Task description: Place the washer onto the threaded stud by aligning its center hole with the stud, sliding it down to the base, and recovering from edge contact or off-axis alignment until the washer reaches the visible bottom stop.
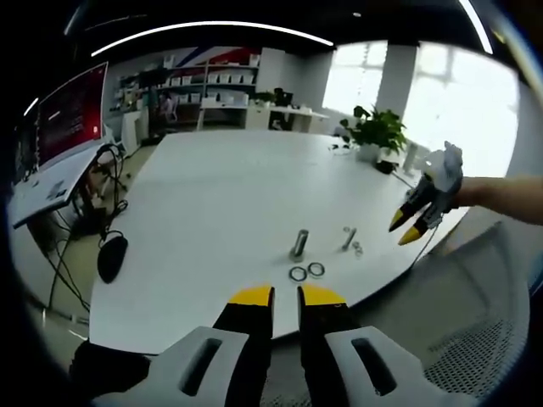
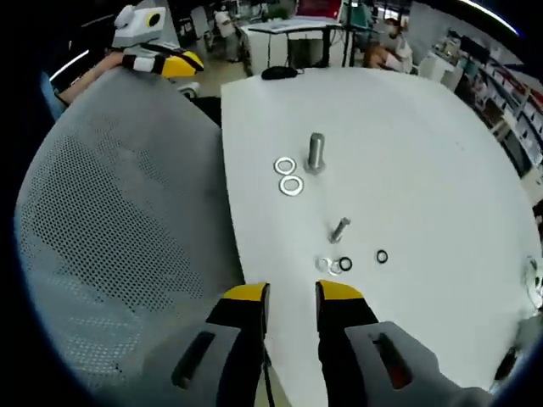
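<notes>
**Both grippers hover off the desk edge, washers lying loose by the stud**

The white desk (image 2: 407, 153) carries the parts near its edge beside a grey mesh chair (image 2: 110, 220). The large threaded stud (image 2: 316, 153) stands upright a little way in from that edge; in the left gripper view it appears at (image 1: 299, 243). Two big washers (image 2: 288, 175) lie flat on the desk just beside the stud's base, touching or nearly touching each other, on the side toward the chair. Neither is on the stud. In the left gripper view the same pair (image 1: 306, 271) lies between the stud and the near desk edge.

A smaller bolt (image 2: 339, 229) lies further along the desk, with a few small rings (image 2: 338, 264) clustered near it and one dark ring (image 2: 382, 256) slightly apart.

The left gripper (image 1: 285, 295) hangs over the desk edge, its yellow-tipped jaws parted by a narrow gap with nothing between them. The right gripper (image 2: 291, 292) sits low over the desk edge near the small rings, jaws likewise apart and empty. In the left gripper view, the right gripper (image 1: 405, 227) shows beyond the far desk edge, held by a person's arm.

A potted plant (image 1: 373, 131) stands toward the desk's far side.
</notes>
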A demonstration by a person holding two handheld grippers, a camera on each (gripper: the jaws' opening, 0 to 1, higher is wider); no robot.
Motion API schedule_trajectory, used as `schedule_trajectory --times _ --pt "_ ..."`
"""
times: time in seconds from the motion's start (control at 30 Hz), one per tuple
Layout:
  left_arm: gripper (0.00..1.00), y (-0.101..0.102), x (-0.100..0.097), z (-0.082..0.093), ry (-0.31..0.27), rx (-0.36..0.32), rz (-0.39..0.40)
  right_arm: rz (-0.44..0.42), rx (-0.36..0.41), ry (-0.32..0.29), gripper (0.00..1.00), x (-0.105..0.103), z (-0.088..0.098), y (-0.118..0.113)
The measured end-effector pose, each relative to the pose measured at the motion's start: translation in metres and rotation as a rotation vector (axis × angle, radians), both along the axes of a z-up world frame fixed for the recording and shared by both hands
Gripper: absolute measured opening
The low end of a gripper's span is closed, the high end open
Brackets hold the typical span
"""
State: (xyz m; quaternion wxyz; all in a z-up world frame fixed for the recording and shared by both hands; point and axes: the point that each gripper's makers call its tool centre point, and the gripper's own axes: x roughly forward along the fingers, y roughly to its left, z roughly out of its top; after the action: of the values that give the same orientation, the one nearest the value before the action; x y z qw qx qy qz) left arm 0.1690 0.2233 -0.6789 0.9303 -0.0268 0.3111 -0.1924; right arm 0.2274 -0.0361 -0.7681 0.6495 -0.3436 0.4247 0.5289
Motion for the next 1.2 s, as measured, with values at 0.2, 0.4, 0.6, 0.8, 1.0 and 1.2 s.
schedule_trajectory --times 0.2,0.4,0.6,0.8,1.0,1.2 --pt "0.09 0.001 0.0 0.0 0.003 -0.007 0.011 0.047 -0.027 0.011 0.24 0.012 -0.016 0.011" --pt "0.08 0.001 -0.001 0.0 0.005 -0.014 0.012 0.146 -0.107 -0.001 0.22 0.017 -0.038 0.009" --pt "0.08 0.001 -0.001 -0.001 0.01 -0.01 0.014 0.249 -0.212 -0.07 0.22 0.025 -0.057 0.004" --pt "0.08 0.002 -0.001 -0.001 0.011 -0.012 0.02 0.246 -0.188 -0.048 0.21 0.03 -0.062 0.01" --pt "0.08 0.003 -0.001 -0.001 0.011 -0.011 0.025 0.238 -0.198 -0.048 0.21 0.037 -0.067 0.009" --pt "0.08 0.003 -0.001 -0.001 0.009 -0.012 0.031 0.274 -0.199 -0.056 0.2 0.034 -0.067 0.014"
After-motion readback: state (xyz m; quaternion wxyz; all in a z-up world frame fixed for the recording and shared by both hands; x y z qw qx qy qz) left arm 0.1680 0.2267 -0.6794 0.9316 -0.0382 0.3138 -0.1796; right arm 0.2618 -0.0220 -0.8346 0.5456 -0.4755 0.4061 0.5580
